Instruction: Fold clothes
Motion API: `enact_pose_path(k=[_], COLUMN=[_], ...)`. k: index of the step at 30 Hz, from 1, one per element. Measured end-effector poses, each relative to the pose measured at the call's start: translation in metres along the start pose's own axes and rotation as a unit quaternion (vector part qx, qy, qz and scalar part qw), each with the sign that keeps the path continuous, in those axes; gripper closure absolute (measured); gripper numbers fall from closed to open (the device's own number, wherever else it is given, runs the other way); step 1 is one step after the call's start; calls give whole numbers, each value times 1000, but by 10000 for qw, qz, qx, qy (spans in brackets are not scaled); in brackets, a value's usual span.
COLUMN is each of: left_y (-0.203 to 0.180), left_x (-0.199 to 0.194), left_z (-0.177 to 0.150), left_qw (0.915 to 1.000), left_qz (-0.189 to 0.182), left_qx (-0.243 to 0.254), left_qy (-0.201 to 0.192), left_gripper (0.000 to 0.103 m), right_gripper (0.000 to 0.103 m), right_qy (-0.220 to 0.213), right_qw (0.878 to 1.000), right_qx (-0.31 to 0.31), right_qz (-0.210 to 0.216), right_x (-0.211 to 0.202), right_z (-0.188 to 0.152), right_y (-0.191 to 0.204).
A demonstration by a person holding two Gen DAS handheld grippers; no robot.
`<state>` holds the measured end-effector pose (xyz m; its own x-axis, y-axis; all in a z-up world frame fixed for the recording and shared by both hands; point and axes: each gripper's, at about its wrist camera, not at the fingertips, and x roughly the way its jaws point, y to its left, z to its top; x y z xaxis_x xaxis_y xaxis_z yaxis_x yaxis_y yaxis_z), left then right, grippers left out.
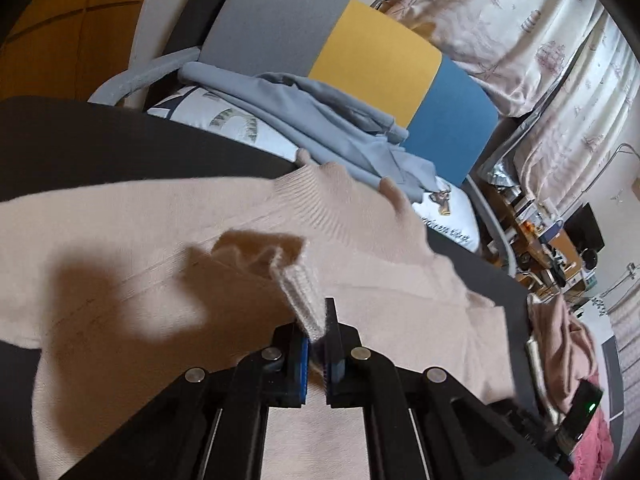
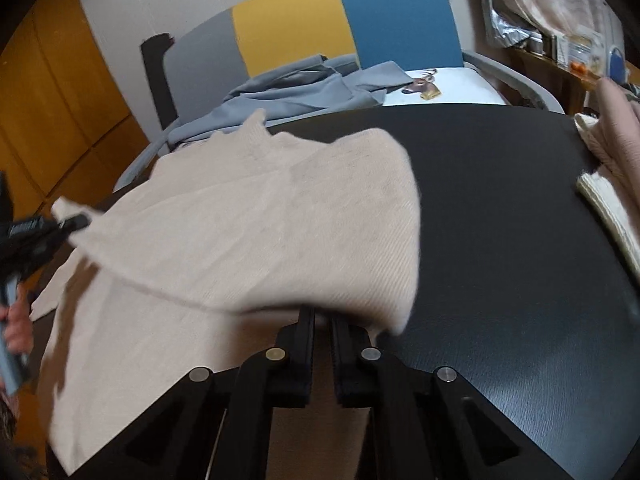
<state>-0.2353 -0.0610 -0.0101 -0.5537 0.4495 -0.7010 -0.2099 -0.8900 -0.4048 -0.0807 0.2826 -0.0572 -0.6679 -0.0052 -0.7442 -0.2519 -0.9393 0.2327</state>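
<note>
Grey-yellow-blue chair (image 2: 320,20) behind black table (image 2: 500,220), deer-print cushion (image 2: 448,88) on its seat.

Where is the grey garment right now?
The grey garment lies crumpled on the chair seat beyond the black table, in front of the grey-yellow-blue backrest, just behind the beige sweater.

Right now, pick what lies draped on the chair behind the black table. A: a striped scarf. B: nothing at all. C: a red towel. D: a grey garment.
D: a grey garment lies crumpled across the chair with the grey, yellow and blue back, just beyond the black table where the beige sweater is spread.
</note>
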Motion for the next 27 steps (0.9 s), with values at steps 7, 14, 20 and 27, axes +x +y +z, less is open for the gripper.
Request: enact_pose_path(k=[7,14,20,27], left_y=[2,1,11,19], left_x=[16,2,14,12], left_z=[-33,-36,-41,-46], left_qw=[9903,9880,9907,9915], left_qz=[1064,922,933,990], left_qx=[866,1148,978,805], left_qy=[-228,-470,-170,-262], left_gripper=[99,98,95,94], right_gripper=[103,92,92,92], right_qy=[-91,133,-229,399], right_qw=[9966,9993,9972,9887], right_qx=[740,-261,-698,-1108], right_qz=[-339,236,-132,-925], right_x=[0,-39,-38,61], right_z=[2,-5,39,87], right_y=[-34,-4,11,11])
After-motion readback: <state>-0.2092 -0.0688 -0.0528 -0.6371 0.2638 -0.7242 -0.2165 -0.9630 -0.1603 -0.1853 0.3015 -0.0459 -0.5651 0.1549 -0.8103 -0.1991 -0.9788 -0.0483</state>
